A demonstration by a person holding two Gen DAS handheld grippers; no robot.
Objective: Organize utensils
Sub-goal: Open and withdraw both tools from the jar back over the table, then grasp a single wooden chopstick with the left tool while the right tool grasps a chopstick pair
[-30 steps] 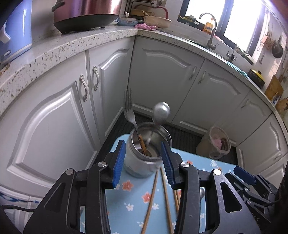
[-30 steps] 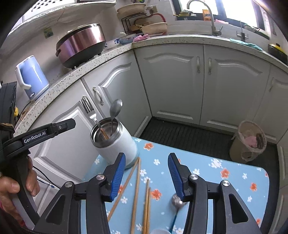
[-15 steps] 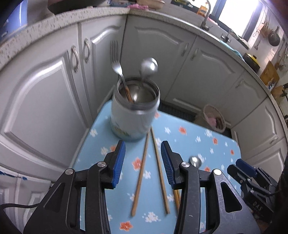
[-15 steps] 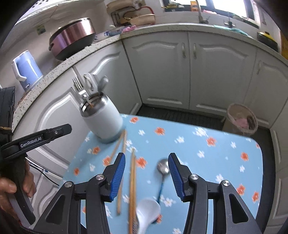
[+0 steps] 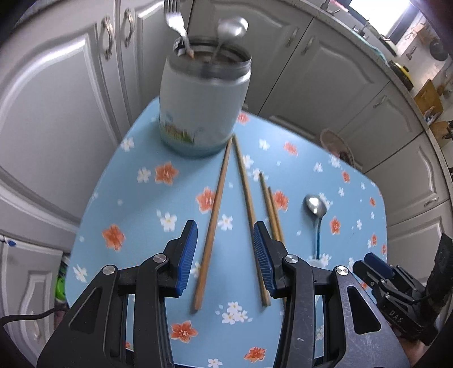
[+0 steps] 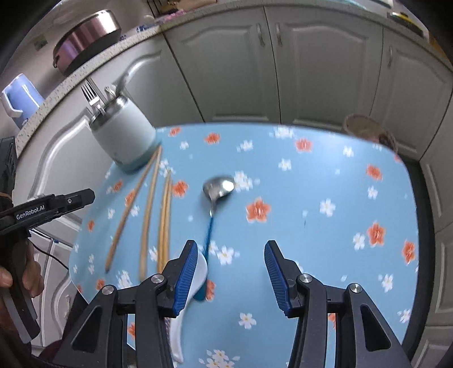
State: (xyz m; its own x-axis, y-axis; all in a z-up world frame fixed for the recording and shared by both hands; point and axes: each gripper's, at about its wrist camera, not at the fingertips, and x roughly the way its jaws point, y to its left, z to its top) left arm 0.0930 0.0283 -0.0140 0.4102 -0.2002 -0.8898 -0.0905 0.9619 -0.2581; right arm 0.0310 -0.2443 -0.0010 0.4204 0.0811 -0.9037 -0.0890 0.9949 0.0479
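A pale utensil jar stands at the far left of the blue floral table, holding a fork and a spoon; it also shows in the right wrist view. Several wooden chopsticks lie loose in front of it, also in the right wrist view. A blue-handled metal spoon lies to their right. A white ceramic spoon lies by my right gripper's left finger. My left gripper is open above the chopsticks. My right gripper is open and empty.
White kitchen cabinets surround the small table. A wicker basket stands on the floor beyond it. A pot and a blue kettle sit on the counter at the left.
Both grippers have pulled back from the jar and tilted down over the table. The left one now hovers over the chopsticks, the right one over the spoons.
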